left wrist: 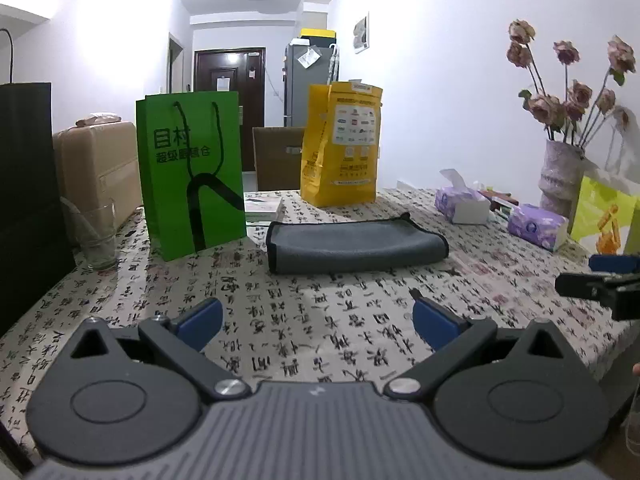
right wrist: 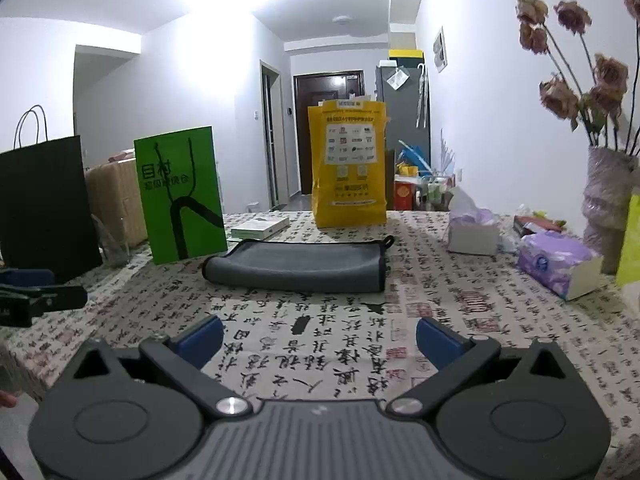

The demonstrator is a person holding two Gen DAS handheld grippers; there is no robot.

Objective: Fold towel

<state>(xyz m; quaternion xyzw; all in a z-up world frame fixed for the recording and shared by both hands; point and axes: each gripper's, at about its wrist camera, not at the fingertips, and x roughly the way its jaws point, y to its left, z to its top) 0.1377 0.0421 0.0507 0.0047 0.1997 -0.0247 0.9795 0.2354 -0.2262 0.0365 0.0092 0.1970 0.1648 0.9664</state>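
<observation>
A grey towel [left wrist: 354, 246] with black edging lies folded into a flat rectangle on the table, past the middle; it also shows in the right wrist view [right wrist: 298, 266]. My left gripper [left wrist: 318, 320] is open and empty, held above the table a little short of the towel. My right gripper [right wrist: 320, 338] is open and empty too, likewise short of the towel. The right gripper shows at the right edge of the left wrist view [left wrist: 600, 280], and the left gripper at the left edge of the right wrist view [right wrist: 38, 294].
The table has a calligraphy-print cloth [left wrist: 320, 340]. A green paper bag [left wrist: 192, 172], a yellow bag [left wrist: 340, 144], a black bag [right wrist: 44, 204] and a glass [left wrist: 96, 236] stand behind and left. Tissue packs [left wrist: 538, 226] and a vase of flowers [left wrist: 560, 176] stand right.
</observation>
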